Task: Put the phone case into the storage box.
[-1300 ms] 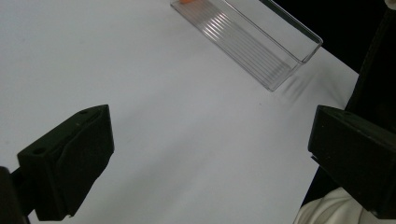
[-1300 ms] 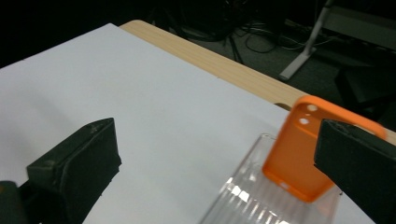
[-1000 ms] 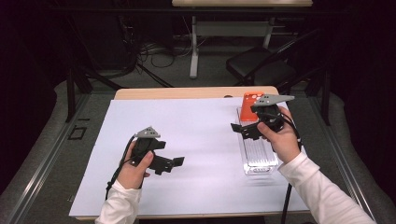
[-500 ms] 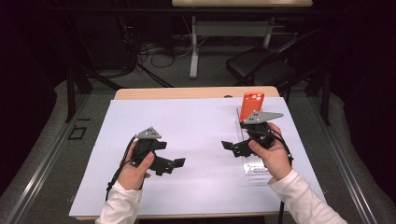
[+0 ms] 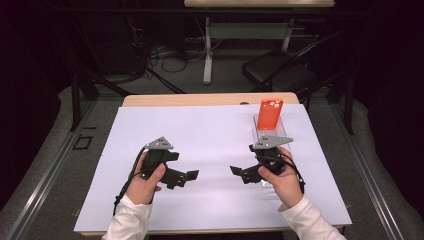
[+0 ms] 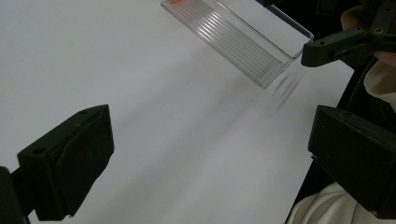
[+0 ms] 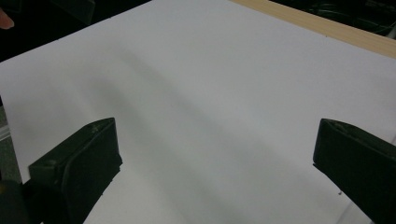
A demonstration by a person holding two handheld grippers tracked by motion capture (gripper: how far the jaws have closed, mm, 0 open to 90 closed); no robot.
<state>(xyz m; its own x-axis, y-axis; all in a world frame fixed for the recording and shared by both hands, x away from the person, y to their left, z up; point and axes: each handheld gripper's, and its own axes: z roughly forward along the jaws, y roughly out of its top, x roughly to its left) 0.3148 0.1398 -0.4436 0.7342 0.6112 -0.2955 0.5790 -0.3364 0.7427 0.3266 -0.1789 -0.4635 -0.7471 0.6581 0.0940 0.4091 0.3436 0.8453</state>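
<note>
An orange phone case [image 5: 270, 113] stands at the far end of a clear plastic tray [image 5: 274, 131] on the right of the white sheet. My right gripper [image 5: 239, 174] is held beside the tray's near end and points left, open and empty. The jaws of my right gripper [image 7: 215, 154] stand wide apart over bare white sheet. My left gripper [image 5: 186, 176] rests left of centre, points right, and is open and empty. Between the spread jaws of my left gripper [image 6: 210, 154] lies bare sheet, with the clear tray [image 6: 238, 39] and the right gripper [image 6: 336, 46] farther off.
A white sheet [image 5: 210, 135] covers most of the wooden table [image 5: 200, 99], whose bare edge [image 7: 327, 32] runs along the far side. Beyond the table are a dark chair [image 5: 280, 75], a desk leg and cables on the floor.
My right gripper has drawn back from the tray near the orange case toward the person and swung to point left. The left gripper has stayed put.
</note>
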